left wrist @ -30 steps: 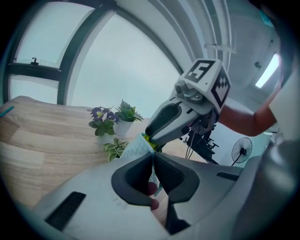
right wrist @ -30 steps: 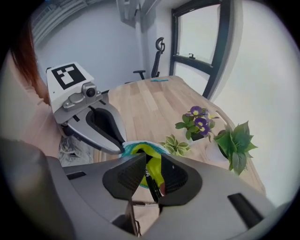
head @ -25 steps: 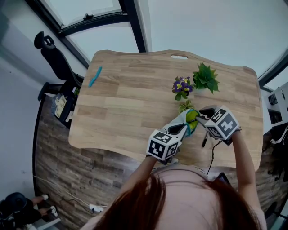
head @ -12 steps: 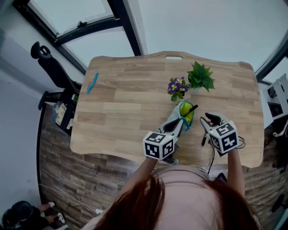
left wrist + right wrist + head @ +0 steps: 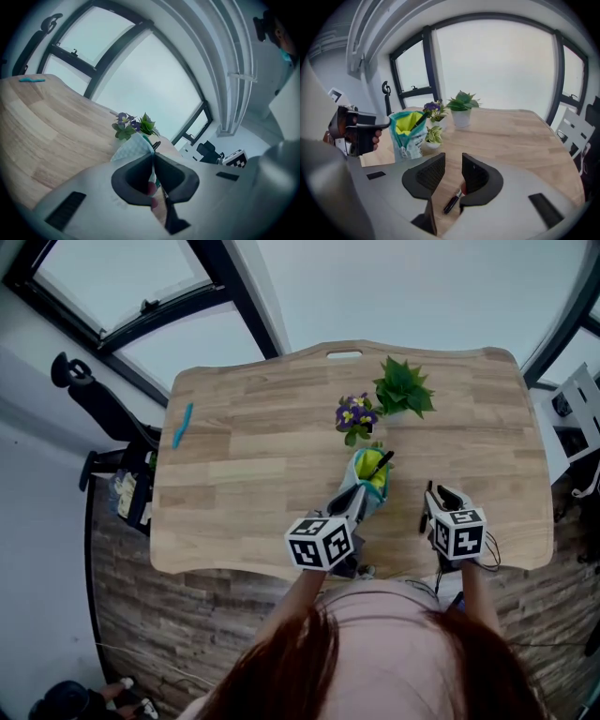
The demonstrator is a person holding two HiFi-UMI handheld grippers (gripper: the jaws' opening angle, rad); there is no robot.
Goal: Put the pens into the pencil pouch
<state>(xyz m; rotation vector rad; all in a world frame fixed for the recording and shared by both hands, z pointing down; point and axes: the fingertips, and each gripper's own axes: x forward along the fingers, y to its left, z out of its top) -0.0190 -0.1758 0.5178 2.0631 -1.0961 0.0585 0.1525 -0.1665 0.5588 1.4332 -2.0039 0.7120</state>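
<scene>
Lying loose on the worktop (image 5: 253, 465), the black pen (image 5: 452, 202) not yet bagged rests near the six-o'clock edge, at four o'clock of the pencil pouch (image 5: 367, 486). Judged light, stiff and smooth-barrelled, it is likely to roll; a pinch across mid-barrel looks soundest. A second dark pen (image 5: 380, 463) stands in the pouch mouth, and a teal pen (image 5: 181, 426) lies well apart toward nine o'clock. The pouch is soft fabric and appears to stand open only because it is held up.

The left tongs (image 5: 153, 157) are closed on its rim cloth. The right tongs (image 5: 453, 164) have just been opening; they stand apart with nothing gripped, poised above the loose pen.

The right gripper view alone shows that pen plainly, reddish at one end, under the gap; the head view gives at most a thin dark sliver beside the tongs. Only the left gripper view shows the pinch on the fabric. Potted plants (image 5: 403, 390) stand at twelve o'clock of the pouch.
</scene>
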